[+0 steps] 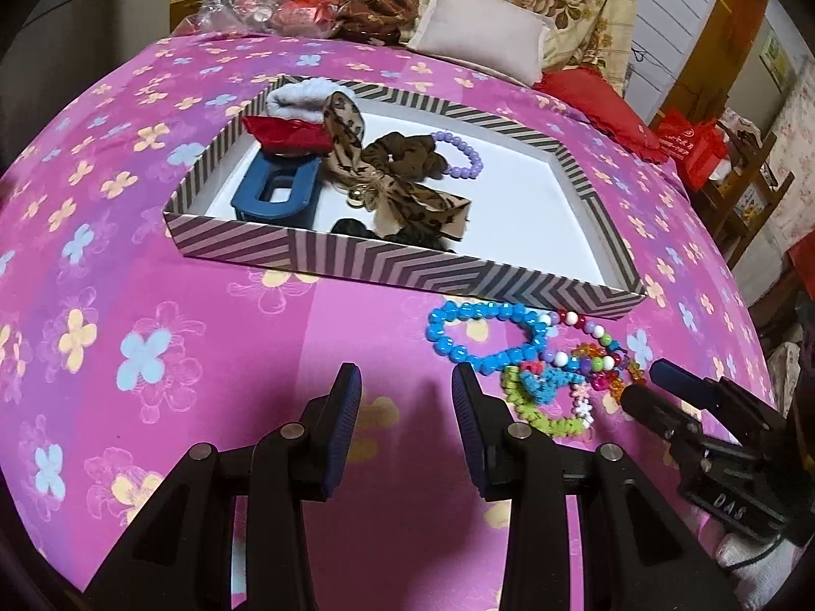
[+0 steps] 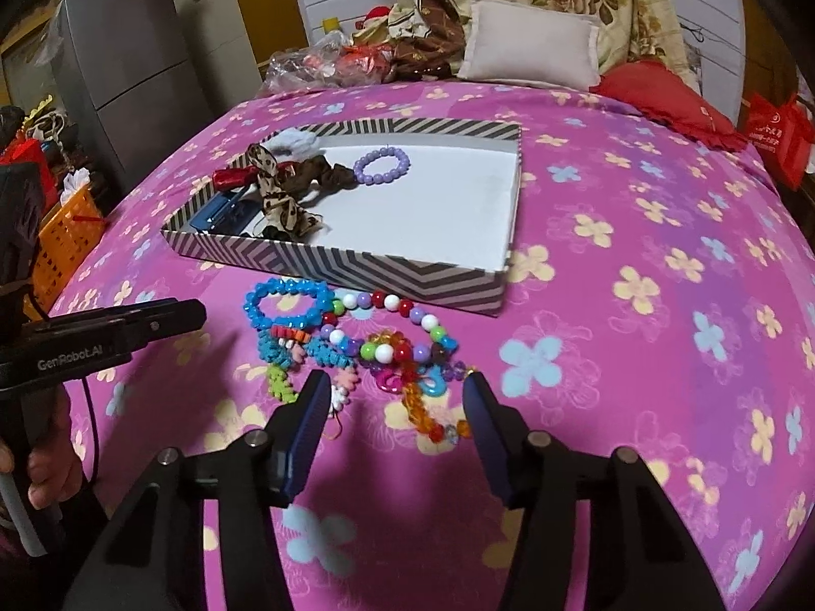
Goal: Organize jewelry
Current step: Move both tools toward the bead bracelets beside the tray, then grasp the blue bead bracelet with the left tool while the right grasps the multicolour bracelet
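A striped shallow box (image 1: 326, 262) (image 2: 407, 275) lies on the pink flowered bedspread. In it lie a purple bead bracelet (image 1: 466, 158) (image 2: 383, 165), a blue hair claw (image 1: 277, 193), a leopard bow (image 1: 407, 198) (image 2: 285, 203), and red and white hair ties. In front of the box is a pile of jewelry: a blue bead bracelet (image 1: 484, 336) (image 2: 288, 300), a multicolour bead necklace (image 2: 392, 336), a green bracelet (image 1: 540, 412). My left gripper (image 1: 407, 382) is open and empty, left of the pile. My right gripper (image 2: 397, 387) is open, its fingers on either side of the pile's near edge.
A white pillow (image 2: 530, 46), a red cushion (image 2: 662, 96) and heaped cloth sit at the bed's far end. A grey fridge (image 2: 127, 61) and an orange basket (image 2: 61, 239) stand beyond the left edge of the bed. The right gripper shows in the left wrist view (image 1: 652, 382).
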`<state>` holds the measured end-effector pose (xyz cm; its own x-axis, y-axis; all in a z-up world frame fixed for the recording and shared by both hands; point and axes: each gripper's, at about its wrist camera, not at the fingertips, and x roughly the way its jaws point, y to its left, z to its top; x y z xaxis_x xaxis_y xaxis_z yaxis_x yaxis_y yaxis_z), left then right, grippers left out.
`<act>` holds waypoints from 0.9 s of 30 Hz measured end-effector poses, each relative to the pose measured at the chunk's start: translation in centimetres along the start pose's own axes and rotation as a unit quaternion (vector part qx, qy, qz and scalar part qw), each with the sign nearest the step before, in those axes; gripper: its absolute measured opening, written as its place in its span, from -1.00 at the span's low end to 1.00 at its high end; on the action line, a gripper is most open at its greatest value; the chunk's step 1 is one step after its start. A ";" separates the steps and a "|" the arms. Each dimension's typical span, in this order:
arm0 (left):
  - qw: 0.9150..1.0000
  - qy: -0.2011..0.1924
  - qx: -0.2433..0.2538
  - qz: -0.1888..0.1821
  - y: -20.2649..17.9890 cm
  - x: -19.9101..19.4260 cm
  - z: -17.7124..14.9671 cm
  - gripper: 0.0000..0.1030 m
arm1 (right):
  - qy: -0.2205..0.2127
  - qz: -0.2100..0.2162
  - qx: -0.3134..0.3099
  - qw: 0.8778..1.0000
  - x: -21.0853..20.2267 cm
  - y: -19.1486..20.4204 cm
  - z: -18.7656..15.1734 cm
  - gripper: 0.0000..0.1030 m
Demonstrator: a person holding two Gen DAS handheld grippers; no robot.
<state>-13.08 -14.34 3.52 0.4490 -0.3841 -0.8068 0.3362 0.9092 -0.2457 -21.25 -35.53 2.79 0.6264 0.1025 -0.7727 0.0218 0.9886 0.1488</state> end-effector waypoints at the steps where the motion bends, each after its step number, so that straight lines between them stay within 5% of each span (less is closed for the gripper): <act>1: 1.000 0.000 -0.002 0.001 0.2 0.1 0.0 -0.15 | 0.000 0.003 0.009 1.000 0.2 -0.3 0.1 0.10; 7: 1.000 0.006 -0.018 0.001 0.7 0.8 0.6 -0.15 | -0.003 0.002 0.048 0.999 1.3 -2.0 1.6 0.02; 11: 1.000 0.009 -0.019 0.005 0.6 1.2 1.0 -0.15 | 0.015 -0.013 0.036 0.999 3.1 -2.1 2.6 -0.24; 27: 0.999 0.031 0.019 0.009 -1.7 4.2 2.2 -0.12 | 0.034 -0.053 -0.055 0.996 4.0 -1.1 2.1 -0.28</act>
<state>-9.93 -17.86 1.78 0.4043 -0.3561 -0.8425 0.3595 0.9088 -0.2116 -17.08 -36.40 0.85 0.5702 0.0003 -0.8215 -0.0030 1.0000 -0.0017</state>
